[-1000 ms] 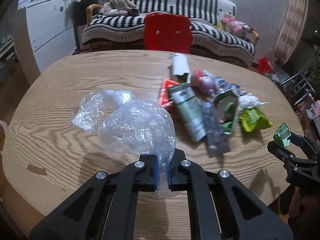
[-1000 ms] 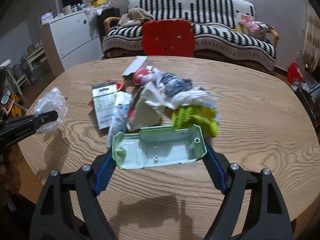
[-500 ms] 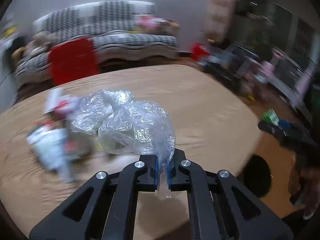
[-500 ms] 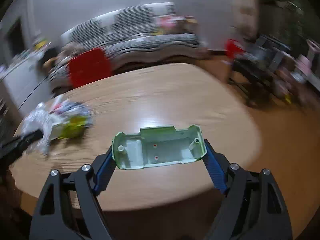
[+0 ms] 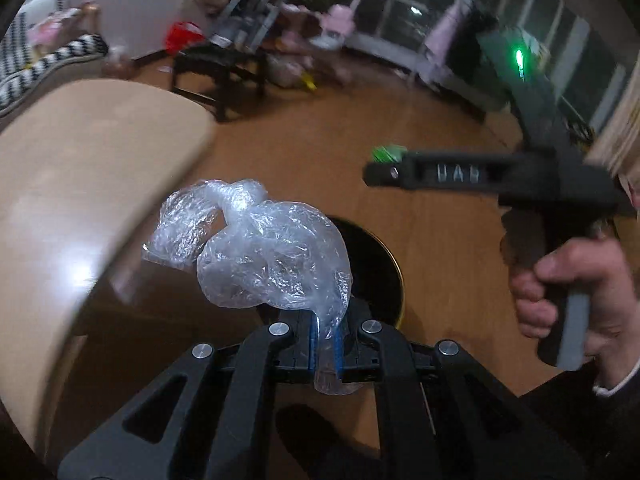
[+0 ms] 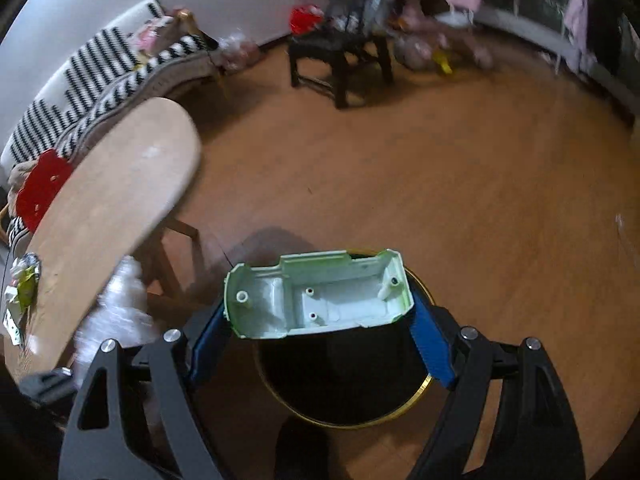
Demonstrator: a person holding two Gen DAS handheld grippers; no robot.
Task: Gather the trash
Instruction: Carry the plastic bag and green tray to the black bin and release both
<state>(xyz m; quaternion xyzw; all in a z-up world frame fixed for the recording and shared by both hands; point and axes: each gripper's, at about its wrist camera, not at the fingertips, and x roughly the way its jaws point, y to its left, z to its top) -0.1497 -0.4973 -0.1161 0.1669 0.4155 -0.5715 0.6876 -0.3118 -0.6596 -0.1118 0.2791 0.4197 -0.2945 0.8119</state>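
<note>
My left gripper (image 5: 324, 344) is shut on a crumpled clear plastic bag (image 5: 264, 256), which bulges out above the fingers. Behind the bag, on the floor, stands a black bin with a gold rim (image 5: 394, 268). My right gripper (image 6: 320, 320) is shut on a pale green plastic shell (image 6: 320, 294), held by its two ends, hollow side facing the camera. The shell hangs over the far edge of the bin (image 6: 416, 392), whose dark mouth lies below the fingers. In the left wrist view a hand (image 5: 580, 288) holds the right gripper to the right of the bin.
The wooden table (image 6: 120, 200) ends just left of the bin, with leftover wrappers (image 6: 24, 280) at its far side. A red chair (image 6: 40, 188) and a striped sofa (image 6: 100, 68) stand beyond it. A black chair (image 6: 340, 48) and toys sit across the open wooden floor (image 6: 440, 160).
Both views have swung away from the trash pile on the table to the floor and the bin. Both grippers have kept their hold, and the bin has come under them.
</note>
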